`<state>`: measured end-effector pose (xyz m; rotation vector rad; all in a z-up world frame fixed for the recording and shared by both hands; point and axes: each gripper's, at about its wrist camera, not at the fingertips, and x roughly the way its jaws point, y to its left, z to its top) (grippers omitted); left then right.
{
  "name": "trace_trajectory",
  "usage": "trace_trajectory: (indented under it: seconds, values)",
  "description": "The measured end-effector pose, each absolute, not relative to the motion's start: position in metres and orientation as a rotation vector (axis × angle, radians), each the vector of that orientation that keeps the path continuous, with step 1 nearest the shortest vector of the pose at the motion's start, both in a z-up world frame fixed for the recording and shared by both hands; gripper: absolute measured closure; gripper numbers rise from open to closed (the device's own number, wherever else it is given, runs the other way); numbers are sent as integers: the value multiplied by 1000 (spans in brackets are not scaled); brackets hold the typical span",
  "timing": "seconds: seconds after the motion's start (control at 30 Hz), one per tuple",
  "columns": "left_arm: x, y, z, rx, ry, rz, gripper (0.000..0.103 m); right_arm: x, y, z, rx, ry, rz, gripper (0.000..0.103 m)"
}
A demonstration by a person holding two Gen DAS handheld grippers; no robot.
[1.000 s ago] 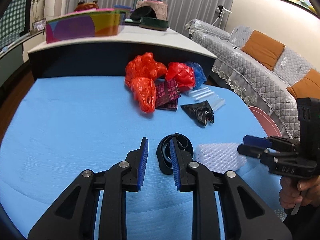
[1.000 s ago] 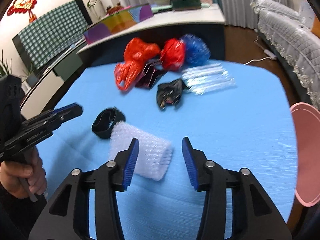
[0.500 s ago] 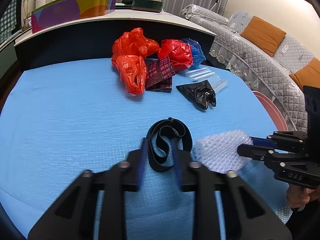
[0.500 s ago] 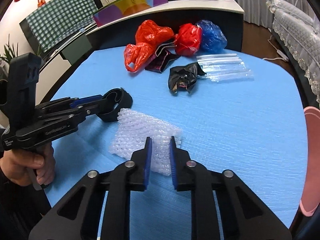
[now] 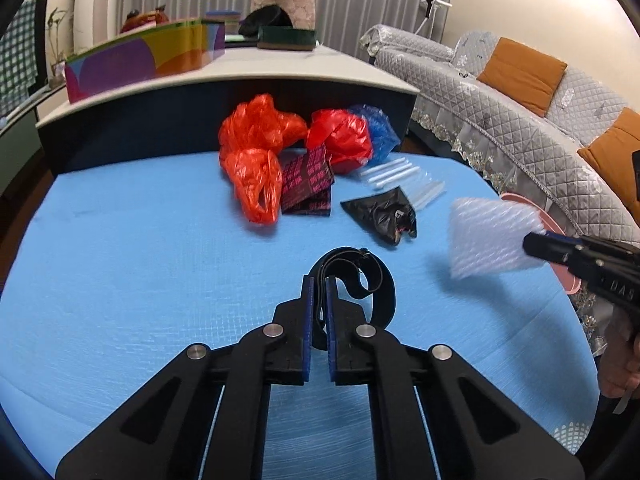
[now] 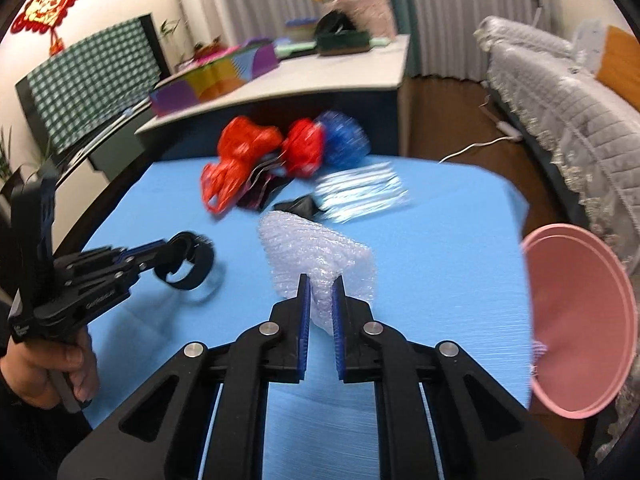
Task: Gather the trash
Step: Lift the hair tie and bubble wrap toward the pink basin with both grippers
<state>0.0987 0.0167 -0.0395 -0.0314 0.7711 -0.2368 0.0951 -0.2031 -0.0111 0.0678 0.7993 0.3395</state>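
Note:
A black strap loop (image 5: 372,280) lies on the blue table (image 5: 120,280). My left gripper (image 5: 319,284) is closing, and its pads press on the strap's near side. The right wrist view shows that gripper (image 6: 160,248) at the left with the strap (image 6: 188,268). A sheet of white bubble wrap (image 6: 316,252) hangs above the table in my right gripper (image 6: 321,280), whose jaws are closing on its lower edge. In the left wrist view the bubble wrap (image 5: 488,236) is at the right, clear of the table. A pink bin (image 6: 580,320) stands past the table's right edge.
At the far side of the table lie red bags (image 5: 256,160), a blue bag (image 5: 380,132), a dark red packet (image 5: 306,184), a black bag (image 5: 384,216) and clear plastic strips (image 5: 400,176). Behind it stands a white counter (image 5: 280,68); a quilted sofa (image 5: 500,120) is on the right.
Both grippers have gone from open to closed, the left on the strap and the right on the bubble wrap. The right one has lifted the wrap off the table, toward the pink bin.

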Motion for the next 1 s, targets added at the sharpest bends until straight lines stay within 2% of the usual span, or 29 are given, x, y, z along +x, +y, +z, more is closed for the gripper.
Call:
trace_trajectory:
  seconds: [0.57, 1.0]
  values:
    - [83, 5, -13, -38, 668, -233, 97, 72, -275, 49, 149, 601, 121, 92]
    - [80, -15, -3, -37, 641, -278, 97, 63, -298, 56, 149, 569, 65, 92]
